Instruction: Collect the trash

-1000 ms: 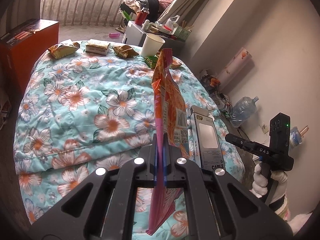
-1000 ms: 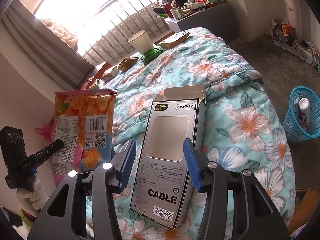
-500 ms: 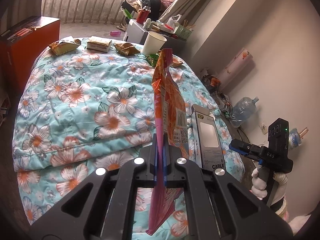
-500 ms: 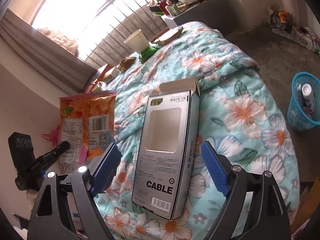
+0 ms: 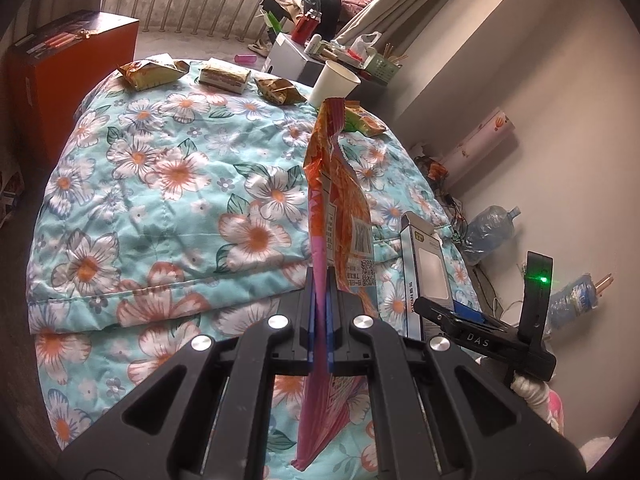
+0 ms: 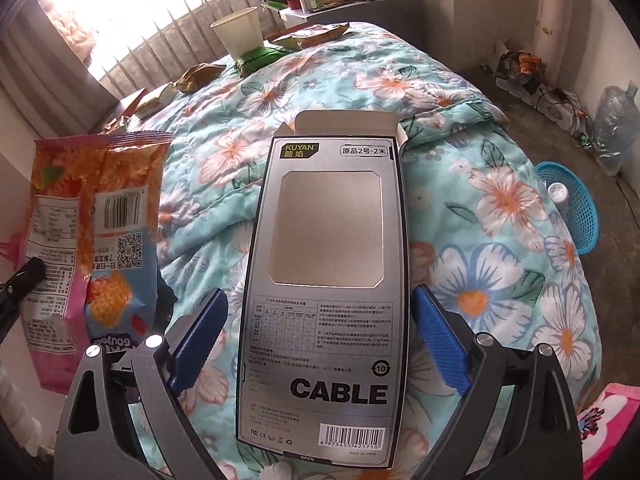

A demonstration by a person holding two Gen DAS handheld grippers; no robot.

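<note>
Two grippers at work: left gripper (image 5: 319, 322) clamps orange snack bag (image 5: 340, 216) upright, kept off floral quilt (image 5: 160, 200) for carrying. Right gripper (image 6: 318, 334), jaws just opened wide, straddles one empty cable box (image 6: 326, 280) on quilt without touching. One paper cup (image 6: 238, 36), several wrappers beyond; blue basket (image 6: 580, 208) floorside, likely bin.

My left tongs (image 5: 319, 320) were matt black plastic with ribbed blue pads, clamped on a glossy, crinkled foil snack bag (image 5: 340, 216). The cable box (image 6: 324, 288) was smooth printed card with a silvery sheen. The bed quilt (image 5: 160, 184) was soft, stitched floral cloth.
</note>
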